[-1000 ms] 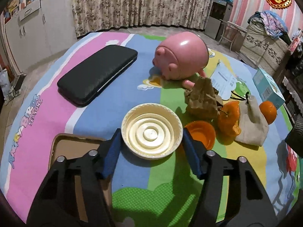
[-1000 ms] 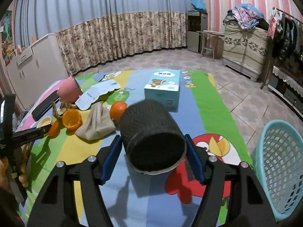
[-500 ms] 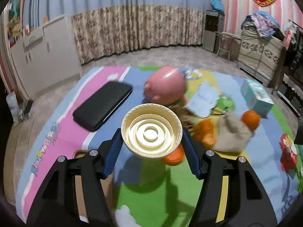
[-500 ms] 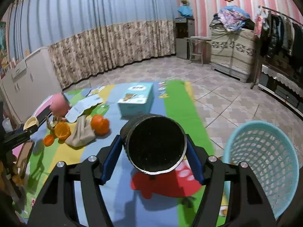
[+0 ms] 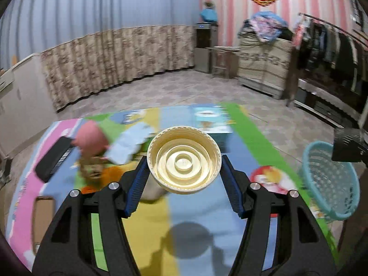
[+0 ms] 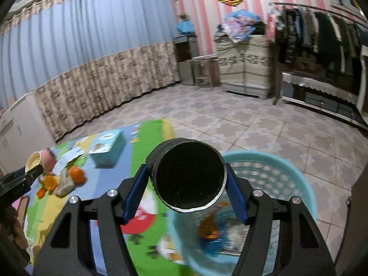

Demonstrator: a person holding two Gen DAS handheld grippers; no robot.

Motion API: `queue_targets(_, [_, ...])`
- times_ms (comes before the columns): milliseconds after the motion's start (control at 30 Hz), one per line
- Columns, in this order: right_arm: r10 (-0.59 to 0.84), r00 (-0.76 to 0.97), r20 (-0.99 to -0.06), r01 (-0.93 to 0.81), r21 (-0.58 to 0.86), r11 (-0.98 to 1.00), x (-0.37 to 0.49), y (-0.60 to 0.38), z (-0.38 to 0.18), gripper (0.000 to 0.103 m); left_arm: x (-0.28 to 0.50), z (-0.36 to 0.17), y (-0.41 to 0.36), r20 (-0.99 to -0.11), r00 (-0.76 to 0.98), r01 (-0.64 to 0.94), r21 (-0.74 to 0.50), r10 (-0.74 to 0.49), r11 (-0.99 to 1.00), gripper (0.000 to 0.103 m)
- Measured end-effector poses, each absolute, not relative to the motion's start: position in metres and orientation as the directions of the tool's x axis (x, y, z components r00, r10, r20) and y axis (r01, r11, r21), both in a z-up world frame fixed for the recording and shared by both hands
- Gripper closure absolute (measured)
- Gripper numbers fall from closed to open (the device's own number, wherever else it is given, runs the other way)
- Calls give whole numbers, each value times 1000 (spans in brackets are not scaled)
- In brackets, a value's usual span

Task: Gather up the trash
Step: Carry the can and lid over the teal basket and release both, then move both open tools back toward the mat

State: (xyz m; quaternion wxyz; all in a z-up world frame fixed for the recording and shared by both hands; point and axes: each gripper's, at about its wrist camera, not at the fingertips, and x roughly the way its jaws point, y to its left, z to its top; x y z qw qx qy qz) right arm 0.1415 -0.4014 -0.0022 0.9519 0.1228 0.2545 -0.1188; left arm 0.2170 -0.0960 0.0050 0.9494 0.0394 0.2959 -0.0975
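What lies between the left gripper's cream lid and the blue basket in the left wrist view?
Only play mat with a red bird print lies between cream lid and blue basket.

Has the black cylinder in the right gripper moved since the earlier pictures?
Yes. The black cylinder, clamped in the right gripper, has moved off the mat toward the blue basket and now hangs over it.

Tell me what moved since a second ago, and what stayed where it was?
Both hands swung away from the toys toward the blue basket. The left gripper lifted the cream lid off the mat. The right gripper carried the black tube over the basket's rim. Both grips stayed shut on them. The oranges and tissue box stayed put.
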Motion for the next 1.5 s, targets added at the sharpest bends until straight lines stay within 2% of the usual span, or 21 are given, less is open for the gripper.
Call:
queue_targets(267, [-311,772,-555,437,106,893,124,-464,-18,38,207,-8,-197,-583,764,356,22,-277,934,42])
queue_targets(633, [-340,732,-591,480,94,872,120,-497,-28,38,201,-30,-292,-606,697,486,6,-383,874,42])
queue_targets(933, [-332,723,-606,515,153,843,115,-520,-34,38,196,-38,-337,-618,648,554,-17,-445,832,42])
queue_targets(967, [-331,723,-606,515,155,843,113,-520,-36,38,196,-38,-338,-615,651,554,-15,-445,832,41])
queue_targets(1033, [-330,723,-607,515,154,843,114,-520,-36,38,196,-36,-336,-607,662,542,-16,-439,840,28])
queue_targets(1500, [-280,725,-630,469,153,870,134,-499,-44,38,206,-23,-289,-565,741,444,6,-363,896,13])
